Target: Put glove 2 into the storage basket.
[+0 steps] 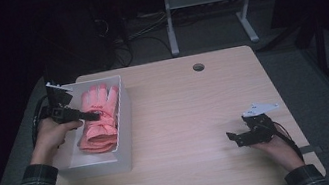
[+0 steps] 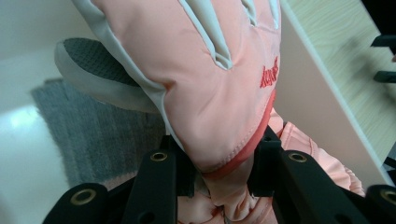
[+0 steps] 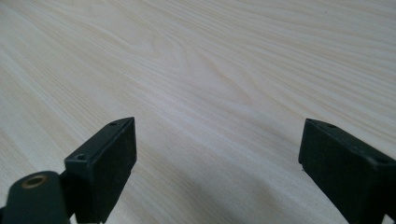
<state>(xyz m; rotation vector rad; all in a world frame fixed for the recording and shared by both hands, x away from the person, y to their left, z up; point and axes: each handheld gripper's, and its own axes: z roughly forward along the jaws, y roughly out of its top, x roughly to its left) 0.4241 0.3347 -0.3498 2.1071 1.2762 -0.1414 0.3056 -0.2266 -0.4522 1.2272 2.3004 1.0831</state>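
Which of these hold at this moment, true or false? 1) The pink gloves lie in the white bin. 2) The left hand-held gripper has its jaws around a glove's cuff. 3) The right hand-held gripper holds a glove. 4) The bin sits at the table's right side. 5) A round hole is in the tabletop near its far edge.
1) True: the gloves lie in the bin.
2) True: the left hand-held gripper has its jaws on either side of the cuff and they pinch it.
3) False: the right hand-held gripper is open over bare table, with nothing between its jaws.
4) False: the bin sits at the table's left side.
5) True: the hole is near the far edge.
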